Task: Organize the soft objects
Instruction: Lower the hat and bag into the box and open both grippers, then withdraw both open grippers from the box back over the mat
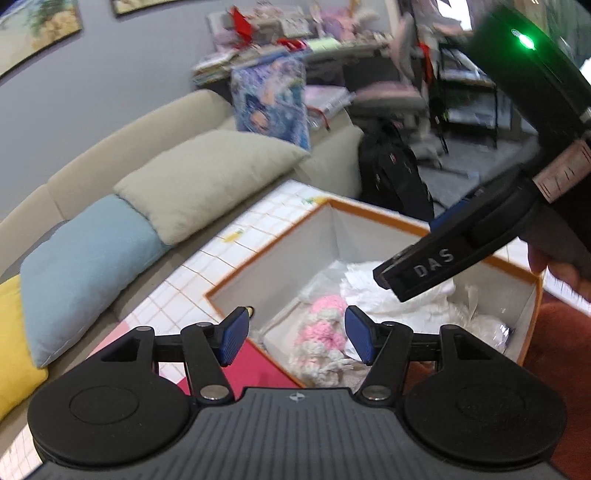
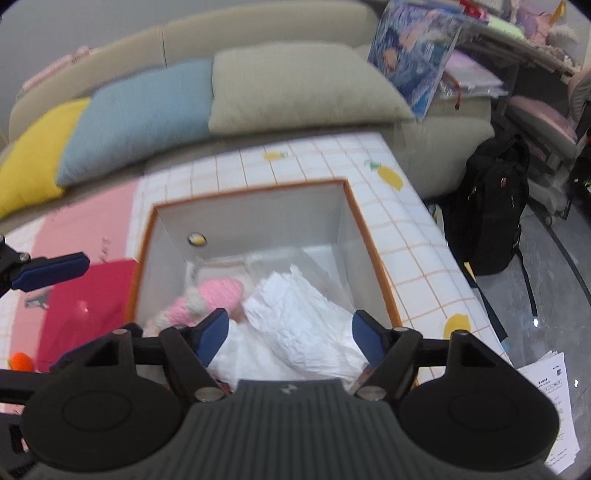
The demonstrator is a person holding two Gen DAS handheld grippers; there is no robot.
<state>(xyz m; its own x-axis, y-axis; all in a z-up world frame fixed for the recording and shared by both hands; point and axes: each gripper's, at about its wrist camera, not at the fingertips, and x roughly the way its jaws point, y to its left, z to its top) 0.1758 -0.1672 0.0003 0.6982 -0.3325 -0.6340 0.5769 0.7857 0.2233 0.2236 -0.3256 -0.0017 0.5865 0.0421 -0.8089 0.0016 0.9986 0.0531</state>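
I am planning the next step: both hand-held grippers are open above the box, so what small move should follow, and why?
Probably lift both away: the left hand-held gripper and right hand-held gripper hold nothing, while the white cloth and pink knitted toy already lie inside the orange-rimmed box.

Box is sitting on the surface, toward its right end. Knitted toy is lying in the box at left, touching the folded cloth lying at right. Both claws are hanging above the box: left claw over the toy, right claw over the cloth. Sofa is standing behind the surface, three cushions leaning in a row on it. Backpack is sitting on the floor, right of the surface.
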